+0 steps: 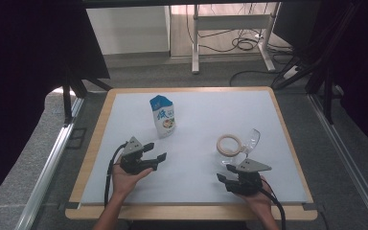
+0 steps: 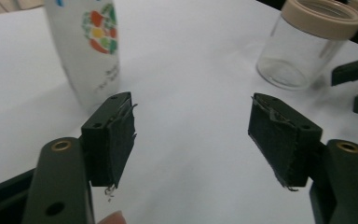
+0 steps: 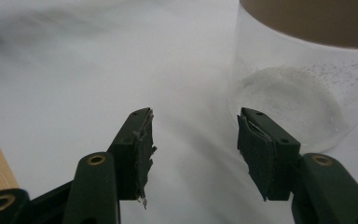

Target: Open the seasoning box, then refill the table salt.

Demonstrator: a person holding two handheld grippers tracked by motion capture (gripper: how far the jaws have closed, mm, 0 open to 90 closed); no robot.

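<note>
**Open middle, two things standing**

The worktop (image 1: 124,115) lies bare between the left gripper (image 1: 159,152) and the right gripper (image 1: 222,178), a free lane across the middle. The pouch (image 1: 163,116) stands upright just beyond the left gripper, toward the far side. The clear jar (image 1: 237,143) stands just beyond the right gripper, blocking its way forward. Near edge and far right corner are bare.

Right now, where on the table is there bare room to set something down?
The far right corner beyond the jar is bare, as is the far left strip beside the carton. The middle, between the left tongs and the jar, is open too. It is crowded near the right tongs, close by the jar.
</note>
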